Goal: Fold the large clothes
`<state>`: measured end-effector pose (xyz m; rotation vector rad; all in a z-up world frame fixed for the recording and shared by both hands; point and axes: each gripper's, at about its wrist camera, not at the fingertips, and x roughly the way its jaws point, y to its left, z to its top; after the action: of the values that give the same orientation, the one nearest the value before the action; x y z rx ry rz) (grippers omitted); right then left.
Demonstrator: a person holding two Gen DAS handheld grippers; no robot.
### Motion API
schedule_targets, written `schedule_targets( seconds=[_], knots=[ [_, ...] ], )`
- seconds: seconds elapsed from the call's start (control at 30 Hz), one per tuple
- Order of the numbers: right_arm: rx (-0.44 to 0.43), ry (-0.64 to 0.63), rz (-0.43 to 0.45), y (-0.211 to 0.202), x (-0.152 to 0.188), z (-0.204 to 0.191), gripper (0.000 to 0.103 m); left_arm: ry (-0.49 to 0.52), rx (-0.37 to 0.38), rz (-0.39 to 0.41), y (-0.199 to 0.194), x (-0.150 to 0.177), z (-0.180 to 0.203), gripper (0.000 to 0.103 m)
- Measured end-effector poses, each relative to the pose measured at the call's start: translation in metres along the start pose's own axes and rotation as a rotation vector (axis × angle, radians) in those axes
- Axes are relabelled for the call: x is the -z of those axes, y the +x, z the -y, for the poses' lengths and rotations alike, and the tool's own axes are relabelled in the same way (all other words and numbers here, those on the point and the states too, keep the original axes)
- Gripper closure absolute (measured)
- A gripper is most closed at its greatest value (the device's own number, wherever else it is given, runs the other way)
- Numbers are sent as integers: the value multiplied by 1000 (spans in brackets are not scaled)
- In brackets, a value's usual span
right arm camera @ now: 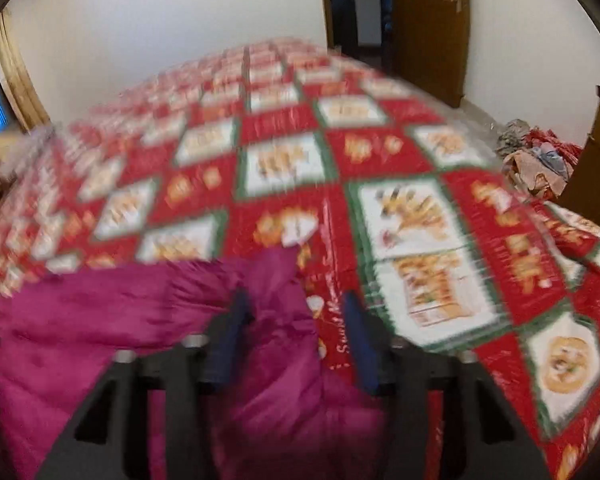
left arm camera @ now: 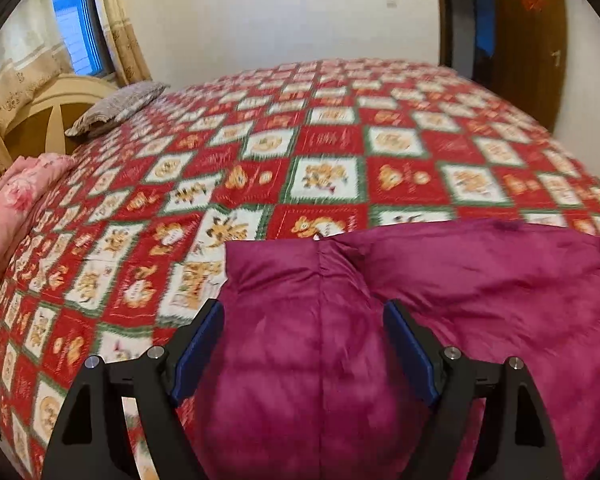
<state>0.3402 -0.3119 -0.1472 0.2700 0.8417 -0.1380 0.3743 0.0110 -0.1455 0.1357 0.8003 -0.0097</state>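
Observation:
A large magenta padded garment (left arm camera: 440, 312) lies on the near part of a bed covered by a red, white and green checked spread (left arm camera: 332, 140). My left gripper (left arm camera: 304, 312) is open, its blue-padded fingers (left arm camera: 202, 344) standing to either side of the garment's left part, just above it. In the right wrist view the garment (right arm camera: 100, 340) fills the lower left, with a corner pointing up near the middle. My right gripper (right arm camera: 296, 304) is open over that right edge, with the cloth between the fingers. This view is blurred.
A pink floral pillow (left arm camera: 12, 208) and a grey pillow (left arm camera: 116, 108) lie at the bed's left end by a wooden headboard (left arm camera: 40, 116) and a curtained window. A brown door (right arm camera: 428, 20) stands beyond the bed. A heap of clothes (right arm camera: 536, 156) lies on the floor at right.

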Motion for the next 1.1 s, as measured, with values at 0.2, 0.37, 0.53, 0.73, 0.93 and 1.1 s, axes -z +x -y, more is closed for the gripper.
schedule_targets(
  seconds=[0.2, 0.37, 0.53, 0.73, 0.93, 1.1],
  knots=[
    [-189, -95, 72, -77, 34, -73, 62, -11, 53, 41, -37, 23, 24, 21],
    [-187, -172, 93, -80, 83, -131, 68, 43, 11, 54, -37, 46, 53, 21],
    [-155, -177, 28, -40, 111, -142, 72, 56, -7, 46, -28, 55, 55, 21],
    [-119, -190, 18, -30, 117, -141, 74, 69, -16, 46, -21, 60, 59, 21],
    [-91, -217, 37, -29, 123, -145, 74, 60, 7, 28, -36, 59, 45, 21],
    [-55, -266, 28, -34, 119, -153, 74, -54, -48, 58, -59, 67, 1, 21]
  ],
)
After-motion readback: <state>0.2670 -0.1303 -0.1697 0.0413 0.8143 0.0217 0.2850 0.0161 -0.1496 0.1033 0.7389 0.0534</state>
